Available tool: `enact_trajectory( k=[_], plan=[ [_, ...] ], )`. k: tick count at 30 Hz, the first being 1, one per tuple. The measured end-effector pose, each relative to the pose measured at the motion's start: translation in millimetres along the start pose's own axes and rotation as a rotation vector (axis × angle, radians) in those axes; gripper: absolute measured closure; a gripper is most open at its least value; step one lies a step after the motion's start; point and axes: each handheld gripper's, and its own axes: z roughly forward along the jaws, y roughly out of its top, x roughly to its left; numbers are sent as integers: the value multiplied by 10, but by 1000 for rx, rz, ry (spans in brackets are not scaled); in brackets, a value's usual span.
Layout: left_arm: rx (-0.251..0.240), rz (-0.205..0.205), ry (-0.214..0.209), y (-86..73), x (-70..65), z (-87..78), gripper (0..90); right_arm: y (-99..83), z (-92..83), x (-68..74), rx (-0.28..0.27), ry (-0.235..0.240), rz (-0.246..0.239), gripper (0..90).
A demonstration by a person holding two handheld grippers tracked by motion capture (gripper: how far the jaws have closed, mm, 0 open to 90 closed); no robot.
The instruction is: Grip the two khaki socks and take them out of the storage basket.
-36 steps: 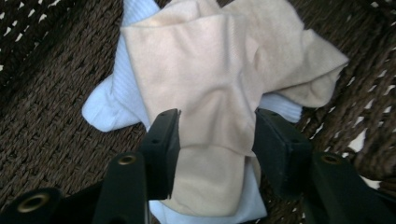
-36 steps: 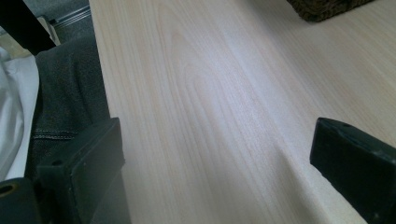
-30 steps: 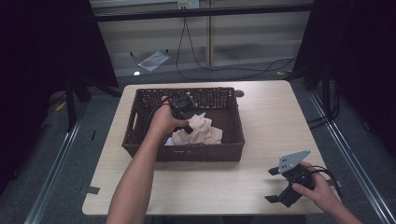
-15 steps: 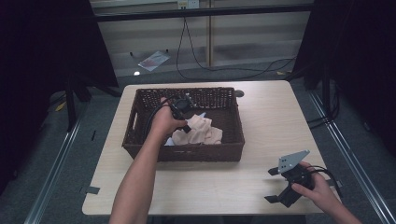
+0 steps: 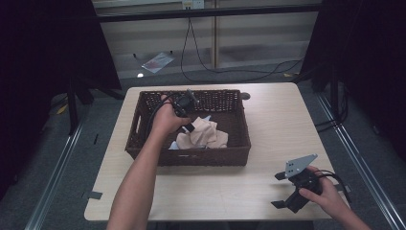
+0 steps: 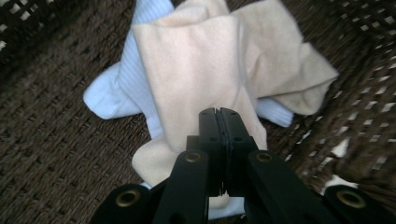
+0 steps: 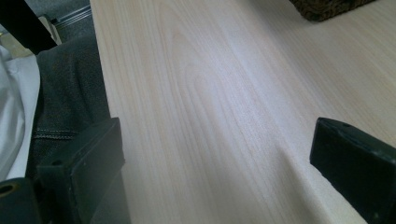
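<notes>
Here, no brand, label or readable writing appears on anything in front of you. Your left gripper (image 5: 187, 125) is down inside the dark brown wicker basket (image 5: 143, 143), which sits on the far left part of the light wooden table (image 5: 268, 139). In the basket lies a small heap of cloth: a beige cloth (image 6: 196, 70) on top and a pale blue ribbed sock (image 6: 116, 88) underneath, peeking out at its sides. In the left gripper view the beige cloth is a long folded strip, its long axis running from the jaws away toward the far part of the basket, where it spreads into a wider crumpled fold off to the right. The left gripper's jaws have just been closing and now stand pressed together with no gap you could see between the pads; they sit at the near end of the beige cloth, but the pictures do not make clear whether any fabric is pinched between them. Your right gripper (image 5: 287, 194) rests in your hand at the near right corner of the table, well apart from the basket. Its jaws stand wide apart over bare wood, holding nothing.
</notes>
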Motion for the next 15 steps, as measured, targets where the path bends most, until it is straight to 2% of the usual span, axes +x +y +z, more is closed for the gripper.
enact_trajectory(
  k=[9, 15],
  plan=[
    [-48, -48, -56, 70, -71, -401, 892, -1, 7, -4, -3, -1, -5, 28],
    [-57, -49, -48, 126, -149, -682, 893, 0, 7, -3, -2, -1, -5, 28]
  ],
)
